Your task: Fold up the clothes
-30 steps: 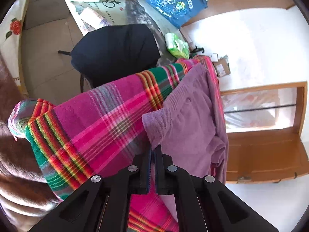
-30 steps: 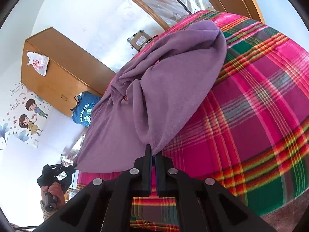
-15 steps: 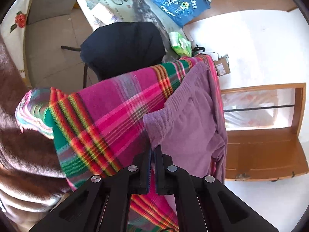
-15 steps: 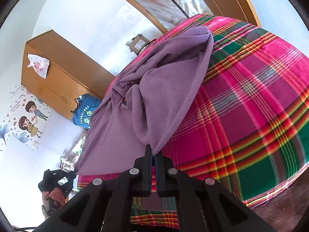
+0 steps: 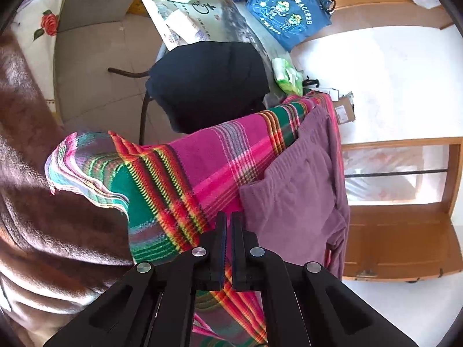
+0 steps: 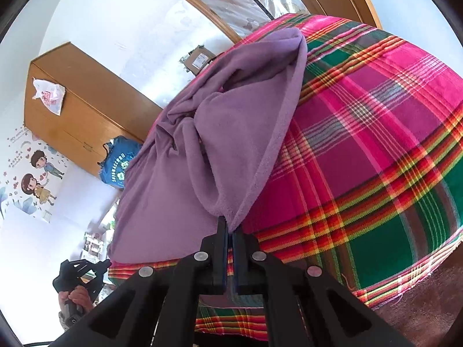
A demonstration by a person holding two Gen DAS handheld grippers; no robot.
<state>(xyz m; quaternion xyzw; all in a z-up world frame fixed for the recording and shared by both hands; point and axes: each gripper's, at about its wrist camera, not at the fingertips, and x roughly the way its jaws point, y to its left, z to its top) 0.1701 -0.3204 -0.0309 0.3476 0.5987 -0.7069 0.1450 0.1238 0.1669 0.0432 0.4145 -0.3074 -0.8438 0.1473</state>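
A purple fleece garment (image 5: pixel 295 196) lies rumpled on a pink, green and red plaid sheet (image 5: pixel 202 167) that covers the bed. My left gripper (image 5: pixel 229 215) is shut, and the garment's near edge runs into its fingertips. In the right wrist view the garment (image 6: pixel 231 133) is folded partly over itself on the plaid sheet (image 6: pixel 376 133). My right gripper (image 6: pixel 230 222) is shut on a pointed corner of it. The left gripper (image 6: pixel 105 263), held by a hand (image 6: pixel 75 295), sits at the garment's far lower corner.
A black chair back (image 5: pixel 208 86) stands beyond the bed, by a table (image 5: pixel 220 20) with green packets. A blue bag (image 5: pixel 289 17) hangs on a wooden cabinet (image 6: pixel 81 110). A brown blanket (image 5: pixel 34 202) lies at the sheet's edge. A cardboard box (image 5: pixel 343 110) sits by the wall.
The left view has shifted, and more of the sheet's corner and brown blanket shows. The purple corner that stood up from the left jaws lies flatter. The garment's fold has narrowed in the right view.
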